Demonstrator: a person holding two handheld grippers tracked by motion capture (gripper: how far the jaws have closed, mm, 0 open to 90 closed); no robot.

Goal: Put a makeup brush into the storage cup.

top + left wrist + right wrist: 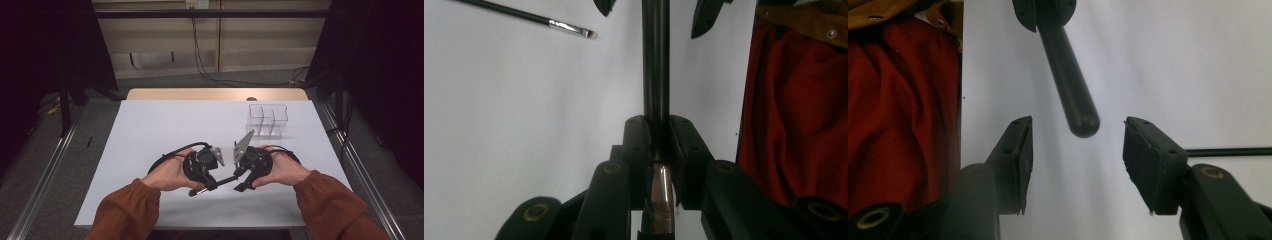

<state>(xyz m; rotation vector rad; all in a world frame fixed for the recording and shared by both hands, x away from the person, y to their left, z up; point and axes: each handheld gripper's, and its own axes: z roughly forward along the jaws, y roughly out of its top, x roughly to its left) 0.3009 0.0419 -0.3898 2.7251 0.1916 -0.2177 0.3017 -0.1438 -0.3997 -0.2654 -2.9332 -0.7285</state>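
The left gripper (658,145) has its fingers clamped on a smooth, round black brush handle (655,60) held above the white surface (165,125). The right gripper (1075,165) faces the handle's blunt rounded end, fingers apart and touching nothing. A thinner brush (531,17) with a silver ferrule lies on the surface nearby.

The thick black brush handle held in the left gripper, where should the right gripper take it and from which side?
Grip the rounded free end of the thick black brush handle, coming straight along its axis from opposite the left gripper. That end already sits between the right gripper's open fingers, untouched, with room either side.
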